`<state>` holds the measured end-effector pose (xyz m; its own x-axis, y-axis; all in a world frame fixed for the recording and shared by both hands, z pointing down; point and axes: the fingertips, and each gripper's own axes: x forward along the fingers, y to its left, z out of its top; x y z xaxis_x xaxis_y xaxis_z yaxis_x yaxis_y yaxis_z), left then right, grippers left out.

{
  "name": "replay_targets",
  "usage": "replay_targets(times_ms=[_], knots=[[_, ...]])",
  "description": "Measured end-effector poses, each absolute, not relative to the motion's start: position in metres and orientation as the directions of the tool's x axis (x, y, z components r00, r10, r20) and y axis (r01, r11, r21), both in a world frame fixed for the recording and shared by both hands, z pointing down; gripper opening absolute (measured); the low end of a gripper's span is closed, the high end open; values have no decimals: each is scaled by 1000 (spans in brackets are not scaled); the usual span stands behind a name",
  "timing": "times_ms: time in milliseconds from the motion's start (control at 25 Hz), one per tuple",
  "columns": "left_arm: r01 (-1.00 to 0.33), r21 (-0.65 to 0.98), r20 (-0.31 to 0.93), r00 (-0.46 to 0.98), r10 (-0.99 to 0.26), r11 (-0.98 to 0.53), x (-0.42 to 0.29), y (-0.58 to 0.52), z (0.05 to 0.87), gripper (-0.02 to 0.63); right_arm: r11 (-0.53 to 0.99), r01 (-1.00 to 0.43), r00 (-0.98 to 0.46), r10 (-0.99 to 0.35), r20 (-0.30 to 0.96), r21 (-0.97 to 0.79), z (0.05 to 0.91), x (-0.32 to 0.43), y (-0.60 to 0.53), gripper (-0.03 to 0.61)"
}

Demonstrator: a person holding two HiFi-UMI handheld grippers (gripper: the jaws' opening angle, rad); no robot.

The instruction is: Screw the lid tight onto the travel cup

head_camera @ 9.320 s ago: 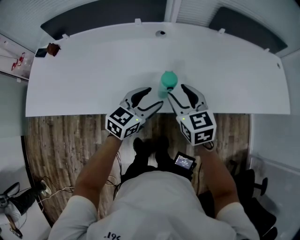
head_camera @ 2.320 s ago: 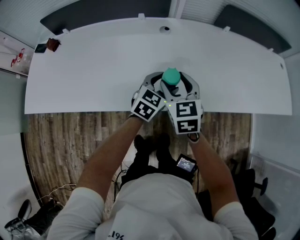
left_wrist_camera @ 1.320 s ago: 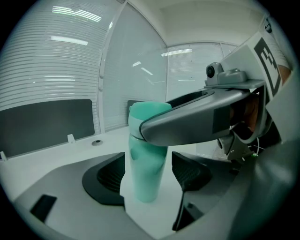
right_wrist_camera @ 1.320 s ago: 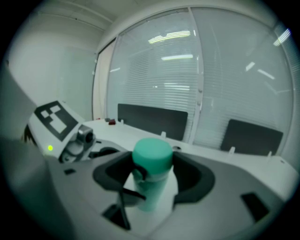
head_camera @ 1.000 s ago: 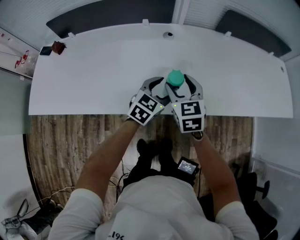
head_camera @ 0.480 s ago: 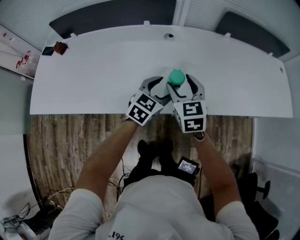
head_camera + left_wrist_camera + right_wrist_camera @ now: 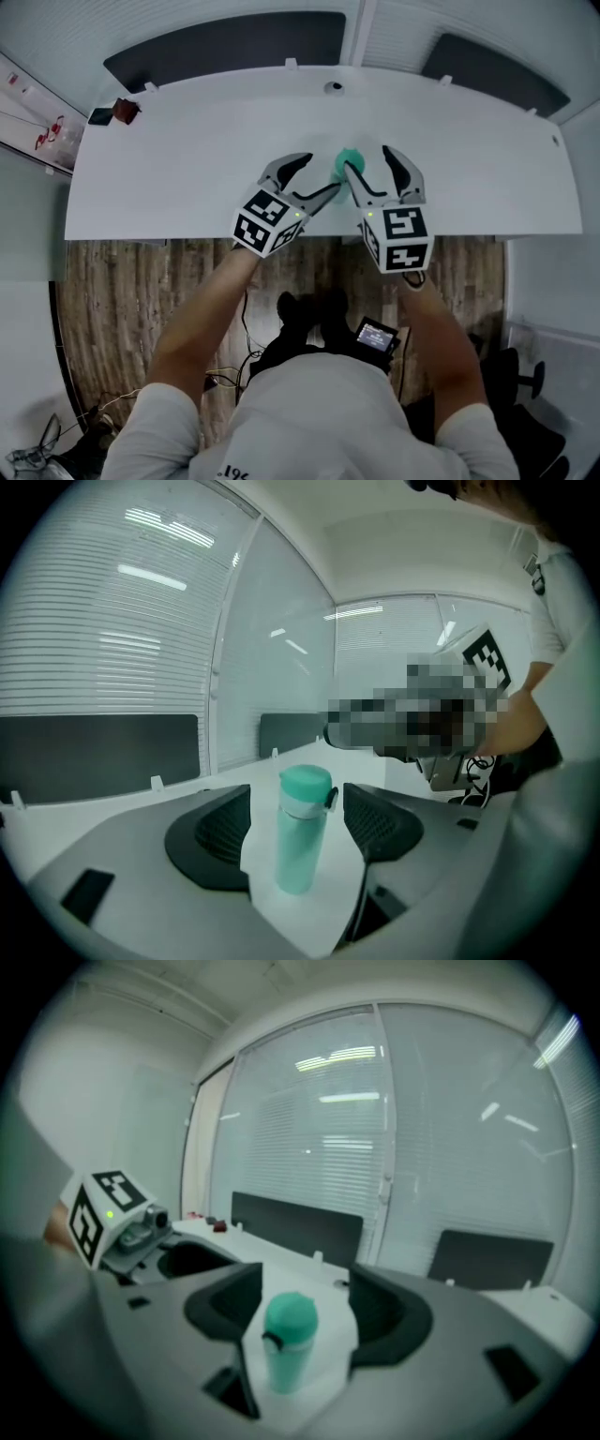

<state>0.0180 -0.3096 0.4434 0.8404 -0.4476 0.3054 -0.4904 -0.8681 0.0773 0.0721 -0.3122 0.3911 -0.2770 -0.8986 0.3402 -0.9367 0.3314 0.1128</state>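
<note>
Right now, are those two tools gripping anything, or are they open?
Left tool: open, holding nothing; the travel cup stands untouched between its jaws.
Right tool: open, holding nothing.

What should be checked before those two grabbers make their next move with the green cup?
1. Travel cup stands upright on the table: ok.
2. Lid sits on top of the cup: ok.
3. Lid is screwed fully tight: cannot tell.
4. Left gripper has its jaws apart and grips nothing: ok.
5. Right gripper has its jaws apart and grips nothing: ok.
</note>
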Motion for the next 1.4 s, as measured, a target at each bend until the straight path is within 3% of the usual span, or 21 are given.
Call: replay_targets(times_ms=[240, 520, 760, 1160, 1400], knots=[[-489, 65, 257, 850, -459, -870, 10, -303, 405, 318, 322, -944, -289, -906, 308, 64, 369, 74, -302, 288], [-477, 106, 222, 867, -447, -872, -5, -283, 388, 303, 300, -950, -266, -922, 281, 83, 351, 69, -283, 182], [-484, 127, 195, 868, -457, -866, -25, -269, 374, 225, 252, -967, -234, -935, 267, 37, 345, 70, -268, 96], [-470, 141, 144, 880, -452, -871, -56, -230, 354, 66, 186, -982, -176, -947, 269, 14, 338, 64, -232, 72], [-481, 158, 142, 875, -462, -862, -73, -212, 349, 46, 171, -985, -163, -949, 271, 8, 336, 59, -213, 63]])
